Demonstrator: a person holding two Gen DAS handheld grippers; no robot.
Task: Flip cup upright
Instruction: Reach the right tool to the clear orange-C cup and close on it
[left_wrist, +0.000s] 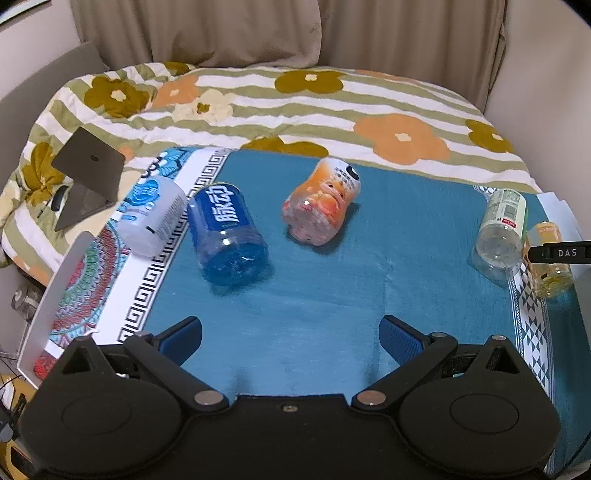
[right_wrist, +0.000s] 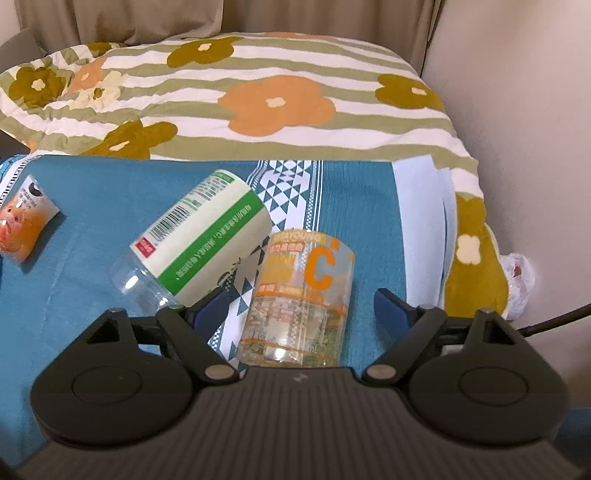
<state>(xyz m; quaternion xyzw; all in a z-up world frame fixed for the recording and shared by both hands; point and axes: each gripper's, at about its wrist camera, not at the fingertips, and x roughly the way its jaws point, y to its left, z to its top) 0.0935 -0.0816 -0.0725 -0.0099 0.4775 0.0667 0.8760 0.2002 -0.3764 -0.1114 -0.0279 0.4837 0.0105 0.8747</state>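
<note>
Several cut-bottle cups lie on their sides on a teal cloth (left_wrist: 314, 280). In the left wrist view: a white-blue cup (left_wrist: 153, 214), a blue cup (left_wrist: 227, 236), an orange cup (left_wrist: 321, 201), a green-labelled clear cup (left_wrist: 500, 230) and a yellow-orange cup (left_wrist: 548, 258). My left gripper (left_wrist: 290, 332) is open and empty, well short of them. My right gripper (right_wrist: 299, 306) is open around the yellow-orange cup (right_wrist: 299, 295), which lies between its fingers; whether they touch it I cannot tell. The green-labelled cup (right_wrist: 207, 236) leans beside the left finger (right_wrist: 212, 304).
A flowered striped quilt (left_wrist: 295, 107) lies behind the cloth. A grey laptop stand (left_wrist: 88, 177) and a metal plate (left_wrist: 55, 295) sit at the left. The orange cup shows at the left edge of the right wrist view (right_wrist: 26, 225). A wall (right_wrist: 517, 110) stands at the right.
</note>
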